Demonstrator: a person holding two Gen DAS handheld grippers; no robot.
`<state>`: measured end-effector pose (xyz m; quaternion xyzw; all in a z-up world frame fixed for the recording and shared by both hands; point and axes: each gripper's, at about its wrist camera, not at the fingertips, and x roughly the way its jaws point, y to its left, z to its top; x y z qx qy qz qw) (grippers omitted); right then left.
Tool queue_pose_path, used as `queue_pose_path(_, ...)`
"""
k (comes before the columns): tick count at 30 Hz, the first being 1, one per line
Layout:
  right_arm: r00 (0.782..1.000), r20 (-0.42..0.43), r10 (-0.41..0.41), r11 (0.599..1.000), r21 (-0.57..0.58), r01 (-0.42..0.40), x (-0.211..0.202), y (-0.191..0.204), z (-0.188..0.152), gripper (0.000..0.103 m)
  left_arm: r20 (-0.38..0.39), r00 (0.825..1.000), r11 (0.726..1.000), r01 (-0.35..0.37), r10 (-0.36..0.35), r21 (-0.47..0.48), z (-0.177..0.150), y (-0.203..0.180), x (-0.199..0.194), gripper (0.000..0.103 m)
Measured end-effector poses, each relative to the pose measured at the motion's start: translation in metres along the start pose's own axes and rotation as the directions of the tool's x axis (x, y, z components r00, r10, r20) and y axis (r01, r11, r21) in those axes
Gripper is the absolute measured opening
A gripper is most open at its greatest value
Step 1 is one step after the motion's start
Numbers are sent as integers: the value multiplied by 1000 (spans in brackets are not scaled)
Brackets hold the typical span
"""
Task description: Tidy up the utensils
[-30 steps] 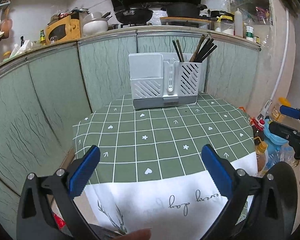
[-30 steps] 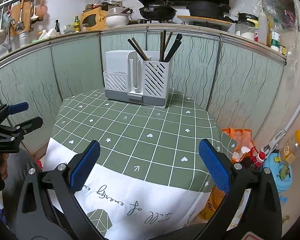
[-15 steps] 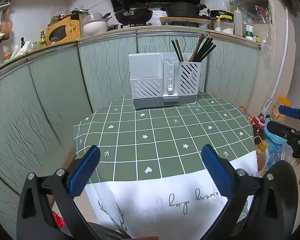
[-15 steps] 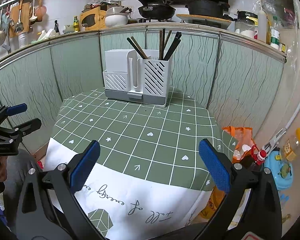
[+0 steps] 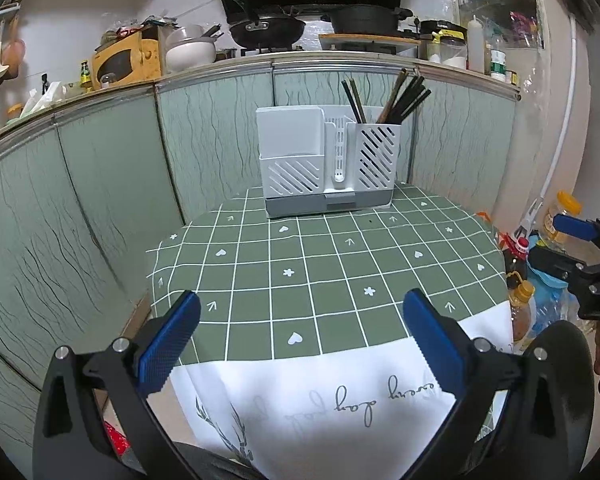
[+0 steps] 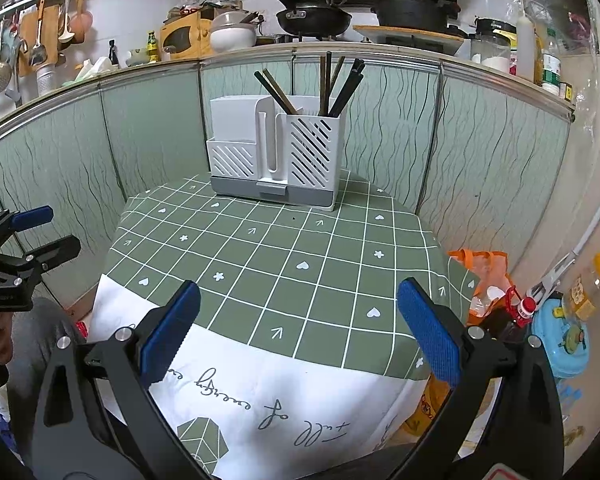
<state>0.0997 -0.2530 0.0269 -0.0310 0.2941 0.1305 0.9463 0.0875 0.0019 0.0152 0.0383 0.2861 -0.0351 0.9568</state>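
White and full of dark chopsticks [image 5: 396, 98] on its right side, the rack [image 5: 328, 168] stood at the far end of the green table [image 5: 300, 264], while the left gripper [image 5: 300, 340] and the right gripper [image 6: 296, 328] hung wide and empty over the near edge.

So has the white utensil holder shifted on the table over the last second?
No. The utensil holder sits at the same place on the checked tablecloth, its grey base on the same row of squares at the far edge, chopsticks unchanged.
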Motion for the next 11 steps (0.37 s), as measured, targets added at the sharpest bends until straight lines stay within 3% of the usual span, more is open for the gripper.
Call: queue_pose_path(11,1000,-6,-1,1000,4,1,0,-1,-2,94,-5,1000,1000,8,-8,13,-2,-2,0,99)
